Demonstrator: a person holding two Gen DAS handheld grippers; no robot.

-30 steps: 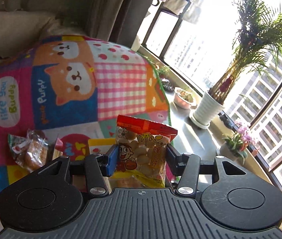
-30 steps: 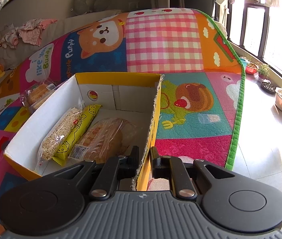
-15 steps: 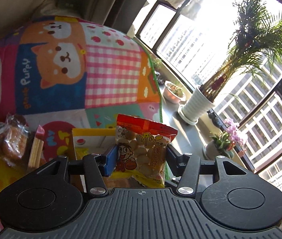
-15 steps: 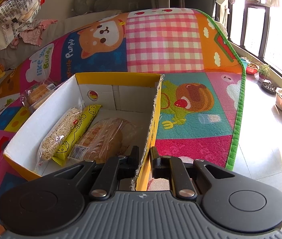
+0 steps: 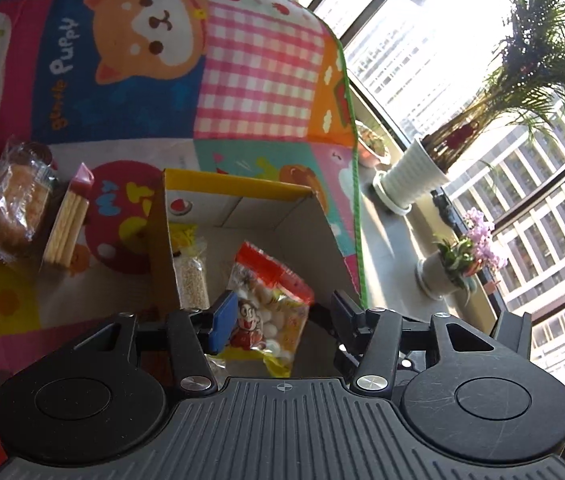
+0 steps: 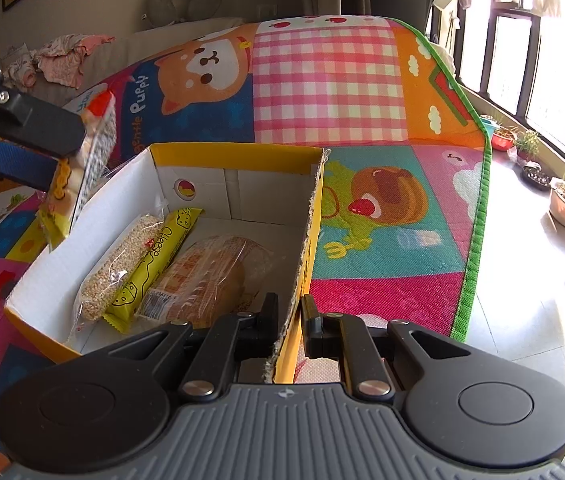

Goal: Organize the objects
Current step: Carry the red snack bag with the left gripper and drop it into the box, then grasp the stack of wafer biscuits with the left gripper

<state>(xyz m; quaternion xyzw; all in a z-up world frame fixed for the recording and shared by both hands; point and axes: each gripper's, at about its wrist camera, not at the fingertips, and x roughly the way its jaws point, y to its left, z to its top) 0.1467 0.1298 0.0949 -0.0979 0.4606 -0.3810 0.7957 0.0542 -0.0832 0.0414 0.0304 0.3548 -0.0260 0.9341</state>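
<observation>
We are mid-placement: our left gripper (image 5: 278, 314), jaws about half open and closed on the snack bag (image 5: 268, 312), holds it over the yellow box (image 6: 218, 156) at the box's 9 o'clock side, while our right gripper (image 6: 287, 322), nearly shut, pinches the box's 3 o'clock wall on the play mat (image 6: 382, 248). Next we judge the bag must drop beside the cheese stick (image 6: 154, 256), sesame bar (image 6: 118, 264) and bread (image 6: 206, 276) before release. The bag's lower end hides behind the gripper body, and the wrapped cake (image 5: 14, 204) and wafers (image 5: 66, 224) outside are partly cut off.

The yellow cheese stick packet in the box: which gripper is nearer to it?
Right. The right gripper clamps the box wall just beside the cheese stick packet. The left gripper, holding a snack bag, hangs above the box's far side.
</observation>
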